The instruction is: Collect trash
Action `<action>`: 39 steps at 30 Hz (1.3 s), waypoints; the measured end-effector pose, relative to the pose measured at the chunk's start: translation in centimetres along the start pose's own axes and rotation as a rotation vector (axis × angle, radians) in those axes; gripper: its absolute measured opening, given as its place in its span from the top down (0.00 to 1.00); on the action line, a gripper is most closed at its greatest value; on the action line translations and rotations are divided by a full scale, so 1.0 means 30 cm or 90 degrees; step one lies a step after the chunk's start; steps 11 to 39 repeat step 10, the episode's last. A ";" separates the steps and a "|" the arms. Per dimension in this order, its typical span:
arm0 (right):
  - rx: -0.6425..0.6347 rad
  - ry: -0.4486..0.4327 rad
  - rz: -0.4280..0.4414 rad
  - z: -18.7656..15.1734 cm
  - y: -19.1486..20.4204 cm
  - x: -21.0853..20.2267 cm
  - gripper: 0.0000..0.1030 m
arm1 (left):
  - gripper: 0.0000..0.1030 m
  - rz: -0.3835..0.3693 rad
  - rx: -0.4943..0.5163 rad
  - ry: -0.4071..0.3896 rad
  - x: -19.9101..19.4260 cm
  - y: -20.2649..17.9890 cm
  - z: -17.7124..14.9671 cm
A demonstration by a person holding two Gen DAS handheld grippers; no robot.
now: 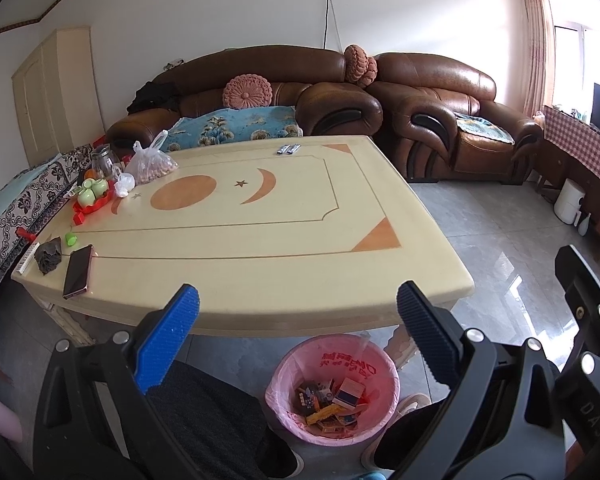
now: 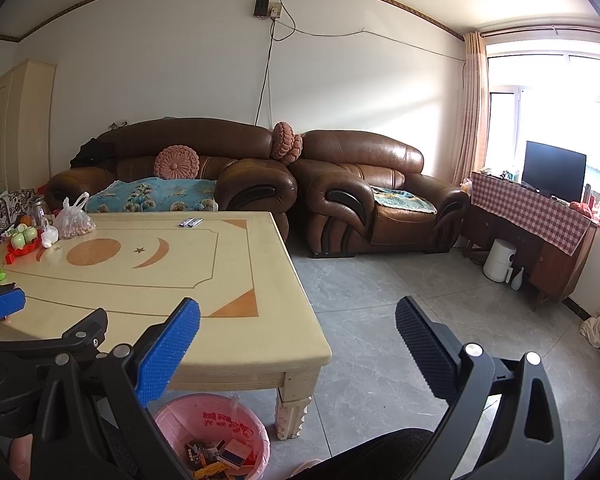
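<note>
Left wrist view: the left gripper [image 1: 298, 308] has its fingers spread wide with nothing between them, the blue-padded finger [image 1: 168, 336] on one side and the dark ribbed finger [image 1: 428, 332] on the other. Below the gap between the fingers stands the pink-lined trash bin [image 1: 334, 388] on the floor, partly under the near edge of the surface [image 1: 260, 264]; it holds small cards and boxes [image 1: 332, 402]. Beyond the fingertips the cream surface carries, past the blue-padded finger, a phone [image 1: 77, 265], a dark crumpled piece [image 1: 49, 255] just beside it, a small green cap [image 1: 71, 239], a red tray with green cups [image 1: 93, 196] and a plastic bag of nuts [image 1: 150, 162]. Two small packets [image 1: 289, 149] lie at the far edge, straight ahead of the gap. Part of the right gripper shows at the edge outside the dark finger. Right wrist view: the right gripper [image 2: 298, 320] is likewise wide open and empty. Its blue-padded finger [image 2: 168, 352] overlaps the near corner of the surface [image 2: 236, 320], while the dark finger [image 2: 424, 356] hangs over bare floor tiles. The trash bin [image 2: 216, 432] sits below and just inside the blue-padded finger, beside the surface's carved leg [image 2: 294, 412]. The brown leather sofas [image 2: 340, 184] stand beyond the fingertips.
</note>
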State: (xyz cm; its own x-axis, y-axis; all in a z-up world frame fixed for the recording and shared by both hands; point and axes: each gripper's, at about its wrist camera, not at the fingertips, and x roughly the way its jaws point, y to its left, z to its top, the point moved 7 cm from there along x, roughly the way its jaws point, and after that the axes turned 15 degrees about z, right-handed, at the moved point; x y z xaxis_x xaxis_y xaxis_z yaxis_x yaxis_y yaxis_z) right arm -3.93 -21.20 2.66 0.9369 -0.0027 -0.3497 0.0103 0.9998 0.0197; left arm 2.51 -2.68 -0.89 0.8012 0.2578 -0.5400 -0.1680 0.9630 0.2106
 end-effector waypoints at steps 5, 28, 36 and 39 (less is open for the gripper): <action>-0.001 0.000 0.001 0.000 0.000 0.000 0.07 | 0.06 0.000 0.002 0.001 0.001 0.001 -0.003; -0.001 0.000 0.001 0.000 0.001 0.000 0.07 | 0.06 -0.001 0.001 0.002 0.002 0.000 0.000; -0.001 0.000 0.001 0.000 0.001 0.000 0.07 | 0.06 -0.001 0.001 0.002 0.002 0.000 0.000; -0.001 0.000 0.001 0.000 0.001 0.000 0.07 | 0.06 -0.001 0.001 0.002 0.002 0.000 0.000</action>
